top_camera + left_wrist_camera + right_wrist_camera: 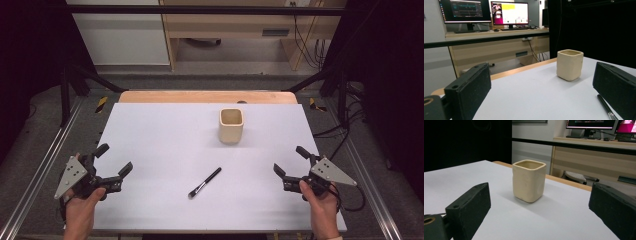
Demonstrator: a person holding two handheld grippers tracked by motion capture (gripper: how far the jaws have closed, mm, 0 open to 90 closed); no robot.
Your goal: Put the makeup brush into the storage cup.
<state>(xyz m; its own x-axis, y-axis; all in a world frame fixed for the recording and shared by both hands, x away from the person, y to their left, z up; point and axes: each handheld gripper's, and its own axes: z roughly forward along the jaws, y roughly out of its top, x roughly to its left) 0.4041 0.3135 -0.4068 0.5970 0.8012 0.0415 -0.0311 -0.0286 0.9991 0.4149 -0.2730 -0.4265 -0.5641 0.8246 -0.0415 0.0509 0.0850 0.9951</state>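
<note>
1. Cup (231,125): a cream, square-mouthed cup stands upright on the white table (165,135), toward the far edge and a little right of centre. In the left gripper view the cup (569,64) sits between the two jaws, well beyond them; in the right gripper view the cup (529,180) also stands between the jaws, well ahead.
2. Brush (205,182): a thin black brush lies flat near the table's middle, nearer the person than the cup and well apart from it, its bristle end pointing toward the person's left. Part of the brush (606,108) shows low at the right of the left gripper view, just beside the right-hand jaw.
3. Left gripper (114,161): held in the left hand (82,207) at the table's left edge, jaws spread wide, nothing between them.
4. Right gripper (291,161): held in the right hand (321,207) near the right edge, jaws likewise apart and empty.
5. Monitors (484,11) stand lit on a wooden desk (496,45) beyond the table.
</note>
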